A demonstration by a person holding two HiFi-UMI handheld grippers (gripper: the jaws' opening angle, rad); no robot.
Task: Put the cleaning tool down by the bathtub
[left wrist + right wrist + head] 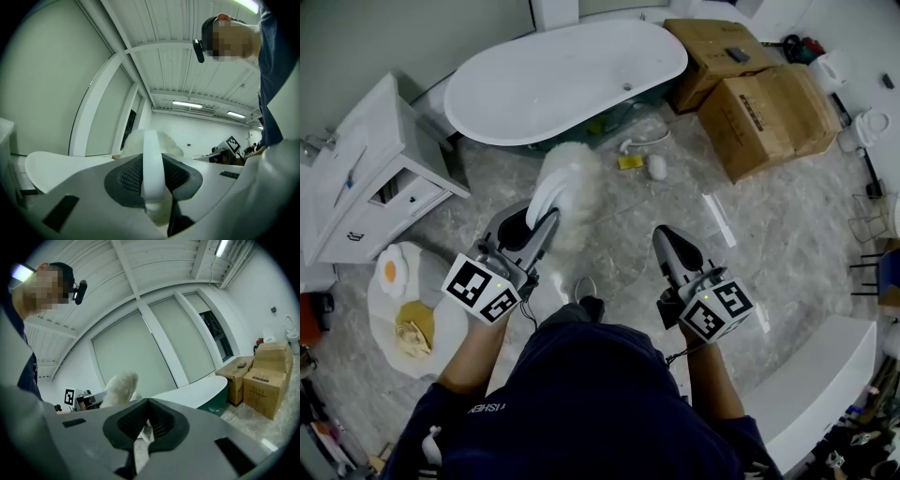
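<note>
The cleaning tool is a fluffy white duster (569, 178) on a flat white handle (152, 171). My left gripper (540, 223) is shut on that handle, and the fluffy head (151, 139) sticks out past the jaws, held above the marble floor. The white oval bathtub (572, 80) stands just beyond the duster. My right gripper (671, 246) hangs to the right of the left one, shut with nothing between its jaws. In the right gripper view, the shut gripper (146, 420) points towards the bathtub (197, 390), with the duster (119, 385) at its left.
Two cardboard boxes (759, 103) stand right of the tub. A white cabinet (366, 178) is at the left, with a round white mat (403, 309) bearing egg-shaped items below it. A yellow scrap (630, 161) and a small white object (657, 167) lie by the tub.
</note>
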